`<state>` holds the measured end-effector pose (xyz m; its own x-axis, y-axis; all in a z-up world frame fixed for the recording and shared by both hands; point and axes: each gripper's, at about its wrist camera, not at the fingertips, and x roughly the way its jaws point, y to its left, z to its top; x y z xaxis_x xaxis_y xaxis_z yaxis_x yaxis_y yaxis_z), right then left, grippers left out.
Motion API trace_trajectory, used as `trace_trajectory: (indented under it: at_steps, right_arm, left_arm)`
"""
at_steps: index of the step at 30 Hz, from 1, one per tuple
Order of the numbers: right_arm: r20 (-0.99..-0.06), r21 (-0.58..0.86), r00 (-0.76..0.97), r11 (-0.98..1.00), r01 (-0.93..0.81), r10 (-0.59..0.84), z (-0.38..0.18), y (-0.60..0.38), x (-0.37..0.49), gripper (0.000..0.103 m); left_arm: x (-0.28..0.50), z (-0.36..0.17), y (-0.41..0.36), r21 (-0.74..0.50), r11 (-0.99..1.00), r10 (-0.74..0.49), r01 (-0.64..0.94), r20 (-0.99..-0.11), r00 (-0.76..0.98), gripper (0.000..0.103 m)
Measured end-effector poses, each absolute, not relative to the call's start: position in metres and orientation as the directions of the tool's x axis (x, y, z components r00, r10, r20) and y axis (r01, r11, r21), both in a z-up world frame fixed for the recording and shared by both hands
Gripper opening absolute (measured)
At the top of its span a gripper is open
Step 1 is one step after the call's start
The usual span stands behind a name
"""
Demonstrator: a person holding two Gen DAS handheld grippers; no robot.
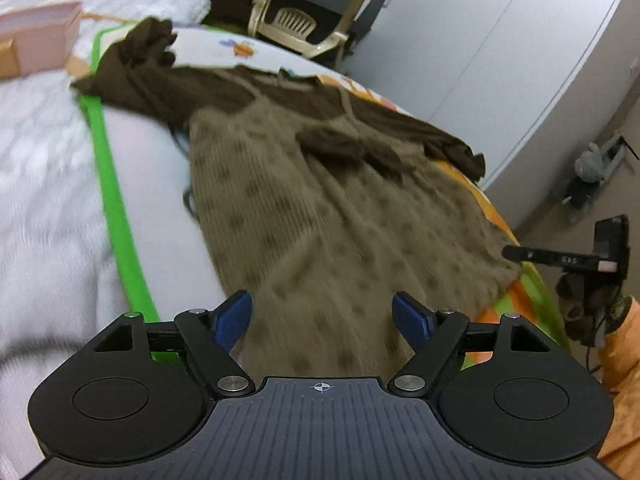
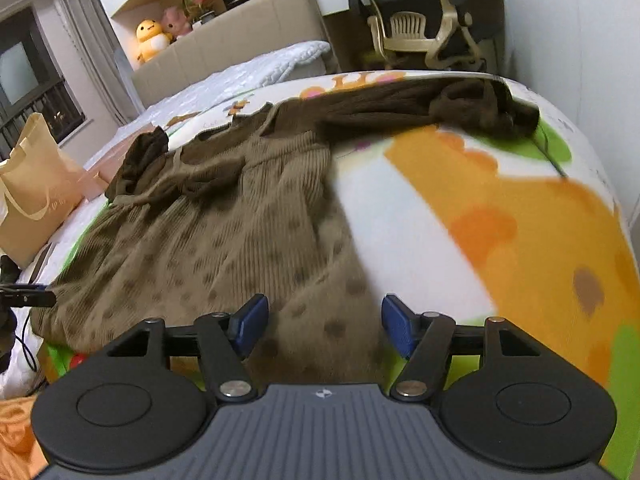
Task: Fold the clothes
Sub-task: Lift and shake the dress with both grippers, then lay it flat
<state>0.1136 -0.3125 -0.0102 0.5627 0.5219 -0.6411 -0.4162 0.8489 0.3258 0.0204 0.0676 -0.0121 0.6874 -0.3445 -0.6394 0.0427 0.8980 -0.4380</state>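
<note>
with the left gripper [image 1: 322,314] and right gripper [image 2: 324,320] both spread wide and holding nothing, lower each onto a hem corner of the dotted dress [image 2: 224,232] lying flat on the blanket [image 2: 500,216], then pinch evenly.

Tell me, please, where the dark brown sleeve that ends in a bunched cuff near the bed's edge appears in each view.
Left wrist: the dark brown sleeve runs right of centre, cuff at the blanket's edge.
Right wrist: it lies across the top, cuff bunched at upper right.
Shared landmark: the cream plastic chair behind the bed.
</note>
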Motion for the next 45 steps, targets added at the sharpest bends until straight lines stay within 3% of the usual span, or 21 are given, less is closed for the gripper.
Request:
trace_trajectory:
  at_steps: [1, 2, 3, 4, 8, 14, 17, 18, 19, 20, 22, 23, 28, 31, 33, 34, 35, 36, 37, 40, 45]
  right_arm:
    - [-0.637, 0.328, 0.565, 0.848, -0.417, 0.524, -0.012, -0.312, 0.108, 0.037]
    - [-0.632, 0.341, 0.557, 0.838, -0.425, 0.539, -0.011, -0.309, 0.108, 0.023]
    - [-0.620, 0.352, 0.551, 0.826, -0.441, 0.558, -0.009, -0.303, 0.105, 0.014]
    - [-0.609, 0.340, 0.556, 0.819, -0.461, 0.566, -0.002, -0.297, 0.101, 0.011]
    - [-0.523, 0.283, 0.603, 0.791, -0.543, 0.602, 0.044, -0.278, 0.088, 0.008]
    - [-0.332, 0.241, 0.724, 0.796, -0.555, 0.605, 0.126, -0.312, 0.061, 0.002]
    - [-0.339, 0.212, 0.765, 0.837, -0.504, 0.547, 0.125, -0.328, 0.051, 0.002]
    - [-0.356, 0.189, 0.774, 0.852, -0.489, 0.523, 0.120, -0.330, 0.049, 0.003]
    - [-0.375, 0.162, 0.782, 0.866, -0.474, 0.498, 0.113, -0.331, 0.047, 0.009]
    - [-0.395, 0.138, 0.785, 0.876, -0.463, 0.477, 0.105, -0.331, 0.045, 0.015]
    - [-0.437, 0.124, 0.771, 0.880, -0.458, 0.463, 0.087, -0.330, 0.045, 0.058]
    - [-0.457, 0.138, 0.758, 0.879, -0.457, 0.466, 0.078, -0.331, 0.048, 0.064]
    - [-0.578, 0.191, 0.685, 0.890, -0.413, 0.442, 0.026, -0.326, 0.074, 0.064]
    - [-0.626, 0.165, 0.663, 0.901, -0.402, 0.410, -0.001, -0.317, 0.085, 0.064]
    - [-0.629, 0.138, 0.668, 0.903, -0.408, 0.398, -0.013, -0.310, 0.083, 0.061]
    - [-0.628, 0.126, 0.667, 0.898, -0.421, 0.400, -0.013, -0.305, 0.080, 0.042]
    - [-0.625, 0.136, 0.655, 0.886, -0.444, 0.424, -0.012, -0.299, 0.077, 0.034]
    - [-0.622, 0.142, 0.647, 0.876, -0.461, 0.441, -0.014, -0.294, 0.076, 0.023]
    - [-0.625, 0.141, 0.641, 0.872, -0.469, 0.446, -0.014, -0.287, 0.075, 0.009]
    - [-0.611, 0.146, 0.638, 0.859, -0.490, 0.468, -0.005, -0.275, 0.075, 0.006]
    - [-0.454, 0.199, 0.703, 0.831, -0.520, 0.548, 0.066, -0.290, 0.074, 0.006]
  left_arm:
    - [0.016, -0.014, 0.067, -0.445, 0.895, -0.338, 0.028, -0.636, 0.693, 0.079]
    - [0.014, -0.015, 0.065, -0.453, 0.891, -0.336, 0.018, -0.632, 0.699, 0.075]
    - [0.012, -0.014, 0.064, -0.462, 0.887, -0.337, 0.013, -0.626, 0.703, 0.056]
    - [0.012, -0.013, 0.062, -0.466, 0.885, -0.335, 0.009, -0.623, 0.707, 0.034]
    - [0.015, 0.016, 0.052, -0.432, 0.901, -0.310, 0.031, -0.594, 0.742, 0.008]
    - [-0.016, 0.109, 0.057, -0.320, 0.942, -0.222, 0.098, -0.377, 0.899, 0.008]
    - [-0.028, 0.105, 0.057, -0.323, 0.941, -0.224, 0.096, -0.386, 0.895, 0.013]
    - [-0.029, 0.097, 0.055, -0.326, 0.941, -0.226, 0.089, -0.411, 0.883, 0.023]
    - [-0.029, 0.086, 0.053, -0.323, 0.943, -0.223, 0.076, -0.448, 0.865, 0.037]
    - [-0.028, 0.074, 0.050, -0.318, 0.946, -0.217, 0.060, -0.486, 0.847, 0.044]
    - [-0.027, 0.048, 0.047, -0.299, 0.954, -0.193, 0.021, -0.561, 0.805, 0.051]
    - [-0.028, 0.036, 0.047, -0.295, 0.955, -0.189, 0.008, -0.590, 0.785, 0.053]
    - [-0.031, 0.005, 0.047, -0.299, 0.954, -0.212, 0.015, -0.640, 0.739, 0.072]
    - [-0.025, -0.002, 0.040, -0.269, 0.963, -0.201, 0.025, -0.651, 0.732, 0.074]
    - [-0.021, -0.006, 0.035, -0.258, 0.966, -0.194, 0.025, -0.656, 0.729, 0.074]
    - [-0.018, -0.008, 0.033, -0.254, 0.967, -0.192, 0.025, -0.656, 0.730, 0.071]
    - [-0.016, -0.009, 0.030, -0.249, 0.968, -0.189, 0.026, -0.656, 0.730, 0.069]
    - [-0.012, -0.011, 0.026, -0.241, 0.970, -0.184, 0.027, -0.658, 0.730, 0.057]
    - [-0.008, -0.012, 0.022, -0.230, 0.973, -0.180, 0.031, -0.661, 0.729, 0.035]
    - [0.002, -0.006, 0.011, -0.193, 0.980, -0.172, 0.054, -0.665, 0.727, 0.012]
    - [-0.005, 0.072, 0.030, -0.207, 0.975, -0.177, 0.078, -0.522, 0.834, 0.011]
